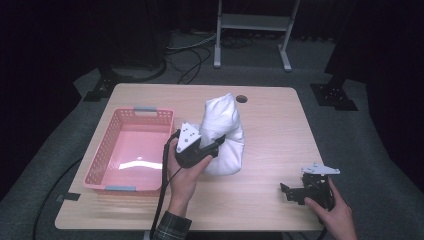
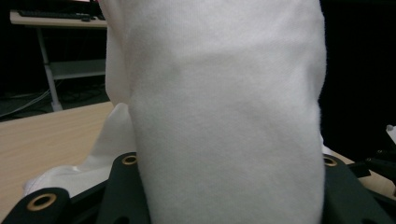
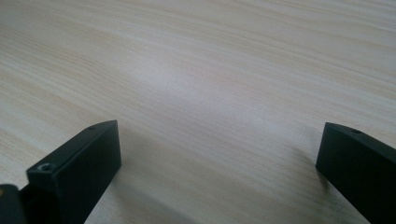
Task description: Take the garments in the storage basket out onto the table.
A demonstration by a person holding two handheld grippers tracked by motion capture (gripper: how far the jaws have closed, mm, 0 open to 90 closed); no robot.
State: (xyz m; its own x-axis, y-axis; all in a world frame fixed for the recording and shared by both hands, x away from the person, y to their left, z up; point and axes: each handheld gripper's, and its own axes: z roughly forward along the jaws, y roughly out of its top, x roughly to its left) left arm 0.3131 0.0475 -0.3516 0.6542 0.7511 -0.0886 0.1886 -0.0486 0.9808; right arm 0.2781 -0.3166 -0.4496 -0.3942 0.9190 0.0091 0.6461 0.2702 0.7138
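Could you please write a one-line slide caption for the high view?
Left tool grips a white cloth beside an empty pink basket; right tool rests open on the wooden table.

A light wooden tabletop (image 1: 270,125) shows fine straight grain under a smooth, faintly sheened finish. On it, a bundled white cloth (image 1: 223,134) looks soft and matt, its knit surface slightly fuzzy in the left gripper view. Beside it, a pink plastic basket (image 1: 131,150) has perforated lattice walls and a glossy floor catching a bright streak of light. The left gripper (image 1: 216,145) and right gripper (image 1: 290,192) are matt black, each topped with a pale grey, smooth plate; brass-coloured rings gleam on the left one.
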